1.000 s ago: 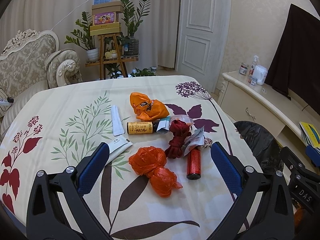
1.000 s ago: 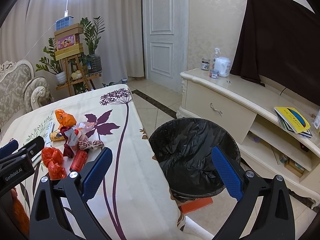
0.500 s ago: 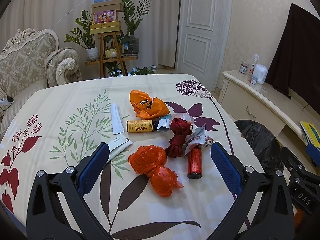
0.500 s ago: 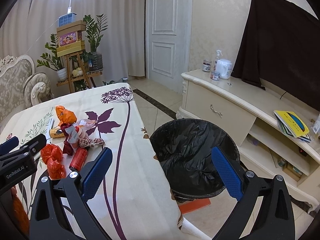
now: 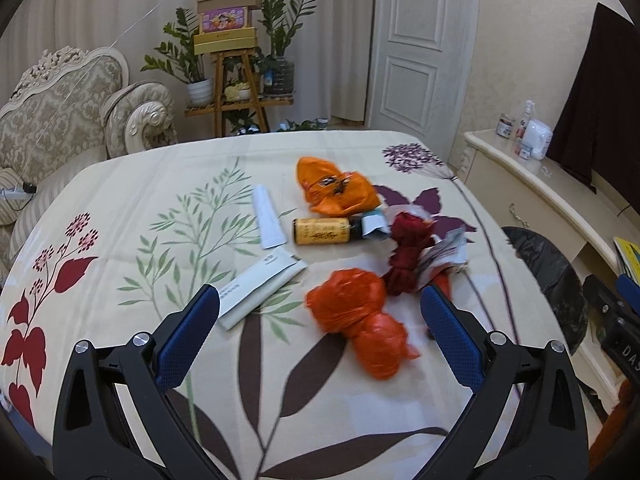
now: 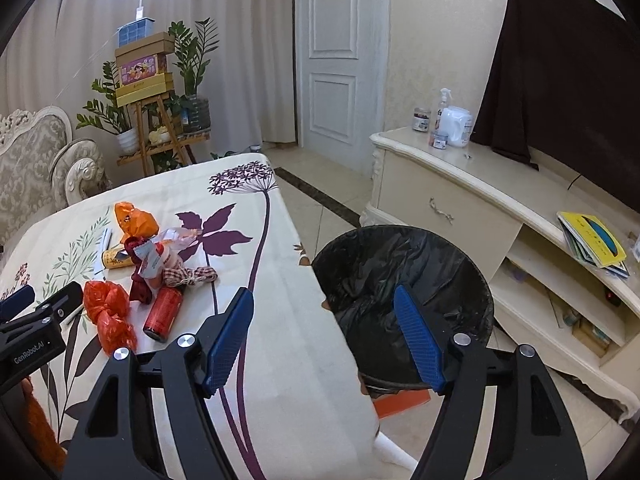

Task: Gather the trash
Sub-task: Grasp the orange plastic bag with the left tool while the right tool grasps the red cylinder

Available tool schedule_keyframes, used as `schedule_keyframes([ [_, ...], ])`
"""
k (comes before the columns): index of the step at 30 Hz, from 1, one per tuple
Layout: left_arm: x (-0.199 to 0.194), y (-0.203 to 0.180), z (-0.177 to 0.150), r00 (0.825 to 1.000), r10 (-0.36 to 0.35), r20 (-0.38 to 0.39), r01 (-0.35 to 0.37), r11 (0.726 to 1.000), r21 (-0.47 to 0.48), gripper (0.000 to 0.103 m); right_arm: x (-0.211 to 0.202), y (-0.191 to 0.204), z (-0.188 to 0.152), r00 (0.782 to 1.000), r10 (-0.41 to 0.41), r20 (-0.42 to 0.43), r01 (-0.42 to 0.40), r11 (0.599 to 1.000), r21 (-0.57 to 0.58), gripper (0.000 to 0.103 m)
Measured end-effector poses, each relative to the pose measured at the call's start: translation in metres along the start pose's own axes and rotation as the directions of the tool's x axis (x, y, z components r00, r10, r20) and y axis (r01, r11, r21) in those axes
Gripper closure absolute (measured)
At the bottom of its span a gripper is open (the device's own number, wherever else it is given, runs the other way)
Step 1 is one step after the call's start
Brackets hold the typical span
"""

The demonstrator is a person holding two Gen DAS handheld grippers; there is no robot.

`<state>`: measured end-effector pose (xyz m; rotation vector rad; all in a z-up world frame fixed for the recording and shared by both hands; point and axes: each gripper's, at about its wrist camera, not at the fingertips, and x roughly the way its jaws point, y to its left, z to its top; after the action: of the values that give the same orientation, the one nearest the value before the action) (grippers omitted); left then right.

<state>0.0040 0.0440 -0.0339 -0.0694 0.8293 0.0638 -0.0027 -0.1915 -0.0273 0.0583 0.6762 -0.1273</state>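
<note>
Two tongs are at work. The right tongs (image 6: 324,336) hang past the table's (image 5: 120,208) right edge over the black bin (image 6: 400,264); their jaws have just been closing, with nothing between them. The left tongs (image 5: 320,332) are spread wide and hold nothing, low over the orange bag (image 5: 356,320) near the table's front edge. I think this bag goes first. It lies long from the middle toward the front right corner, so grab across its thin middle, then squeeze gently.

Crinkled glossy orange plastic bag (image 5: 357,322) on matt printed cloth tablecloth (image 5: 132,200)
</note>
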Motion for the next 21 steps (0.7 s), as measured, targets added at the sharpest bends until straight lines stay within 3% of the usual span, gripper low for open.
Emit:
schedule_keyframes([
  [4, 0.008, 0.0, -0.003, 0.999, -0.039, 0.024, 0.04, 0.999, -0.019, 0.006, 0.004, 0.001, -0.003, 1.0, 0.014, -0.017, -0.014, 1.0, 0.014, 0.032],
  [7, 0.018, -0.002, -0.002, 0.998, -0.06, 0.022, 0.061, 0.998, -0.023, 0.018, 0.007, 0.001, -0.004, 0.999, 0.027, -0.032, -0.027, 0.999, 0.022, 0.032],
  [15, 0.015, 0.004, -0.009, 0.998, -0.064, 0.016, 0.064, 0.996, -0.061, 0.019, 0.013, 0.004, -0.008, 0.998, 0.055, -0.042, -0.054, 0.998, 0.027, 0.032],
  [21, 0.025, -0.021, -0.006, 0.999, -0.037, 0.004, 0.037, 0.999, 0.008, 0.02, 0.021, 0.003, -0.012, 0.995, 0.072, -0.063, -0.07, 0.997, 0.032, 0.032],
])
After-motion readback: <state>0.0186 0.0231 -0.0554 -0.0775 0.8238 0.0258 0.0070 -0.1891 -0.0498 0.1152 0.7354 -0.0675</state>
